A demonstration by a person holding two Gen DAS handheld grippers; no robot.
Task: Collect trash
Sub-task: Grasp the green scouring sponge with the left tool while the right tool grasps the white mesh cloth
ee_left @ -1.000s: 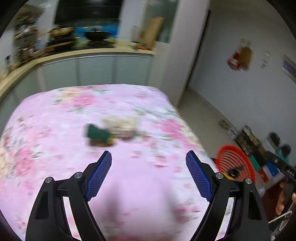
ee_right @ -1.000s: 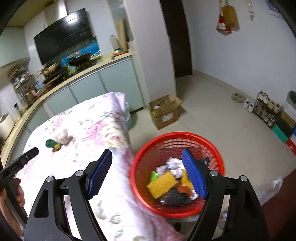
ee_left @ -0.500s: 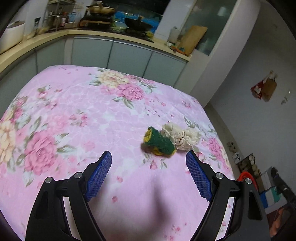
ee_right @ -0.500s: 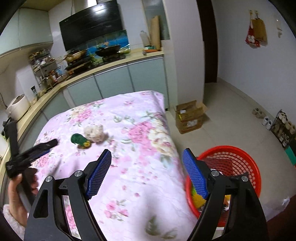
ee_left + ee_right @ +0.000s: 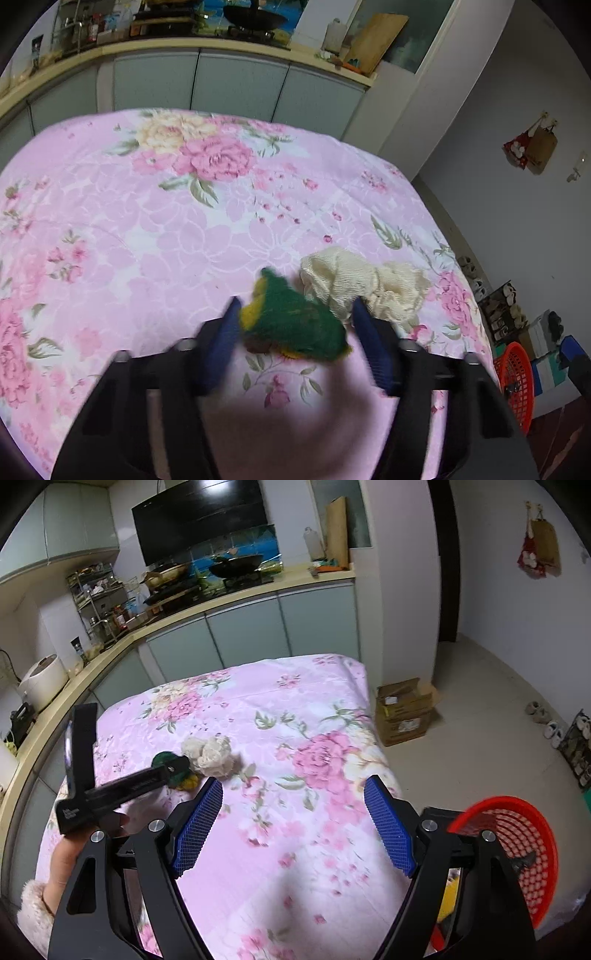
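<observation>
**Left claw closing around the green scrubber on the flowered bench**

Left wrist view: the left claw (image 5: 295,328) is seen blurred, its jaws closing with the green and yellow scrubber (image 5: 295,325) between them; the left pad appears to meet the scrubber's yellow edge, while a gap is seen before the right pad. Whether the scrubber is pressed cannot be told through the blur. One cream mesh cloth (image 5: 365,288) lies crumpled at 2 o'clock from the scrubber, touching it. Both rest on the bench (image 5: 147,240), which is covered by a pink floral cloth. Wide bare cloth is left toward 9, 10 and 12 o'clock; the bench's right edge curves close by at 3 o'clock. One red basket (image 5: 515,373) is seen on the floor at 4 o'clock, beyond that edge. No writing can be read here.

Right wrist view: the right claw (image 5: 293,821) is held wide apart with nothing between its pads, above bare cloth. The left claw is seen at 9 o'clock, gripped by a hand (image 5: 64,864) in a fluffy sleeve; small white lettering is printed on its body but is too small to be read. Its tip lies over the scrubber, with the cloth just to the right. The bench's right edge drops to open tiled floor, where one cardboard box (image 5: 404,712) stands at 2 o'clock, bearing a label that cannot be read. The basket is seen at 4 o'clock, beside the bench.
</observation>
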